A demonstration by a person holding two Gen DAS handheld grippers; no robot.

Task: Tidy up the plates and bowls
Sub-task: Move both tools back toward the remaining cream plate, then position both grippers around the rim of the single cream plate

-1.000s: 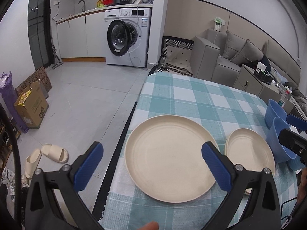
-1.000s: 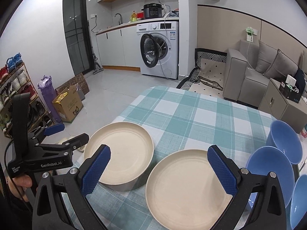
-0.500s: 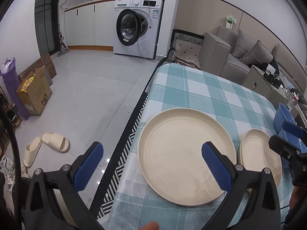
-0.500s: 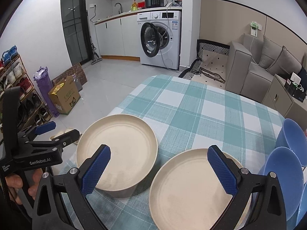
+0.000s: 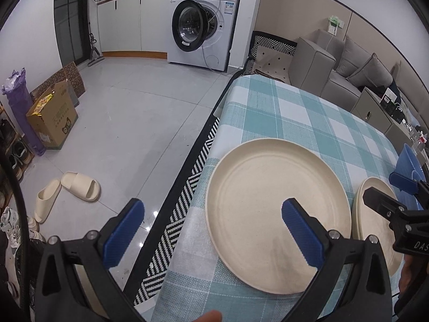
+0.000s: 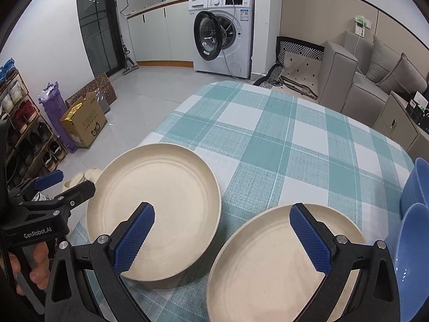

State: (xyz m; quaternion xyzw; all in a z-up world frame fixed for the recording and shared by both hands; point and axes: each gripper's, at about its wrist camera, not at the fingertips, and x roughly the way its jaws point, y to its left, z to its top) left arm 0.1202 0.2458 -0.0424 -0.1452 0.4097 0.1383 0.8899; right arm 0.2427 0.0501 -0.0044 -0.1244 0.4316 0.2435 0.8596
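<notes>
A large cream plate (image 5: 257,196) (image 6: 166,196) lies near the left edge of the checked table (image 6: 268,139). A smaller cream plate (image 6: 270,265) (image 5: 375,214) lies to its right. Blue bowls (image 6: 415,228) (image 5: 406,158) stand at the right edge. My left gripper (image 5: 211,230) is open and empty, hovering over the table's left edge with one finger above the large plate. My right gripper (image 6: 228,236) is open and empty, between the two plates and above them. Each gripper shows in the other's view.
The table's left edge drops to a tiled floor with a black-and-white rug (image 5: 187,187). Slippers (image 5: 69,190) and a cardboard box (image 5: 53,115) lie on the floor. A washing machine (image 6: 225,32) and a grey sofa (image 6: 362,80) stand beyond.
My left gripper has shifted to the left, so the large plate now sits under its right finger. My right gripper has also drifted left towards the large plate. Both stay open.
</notes>
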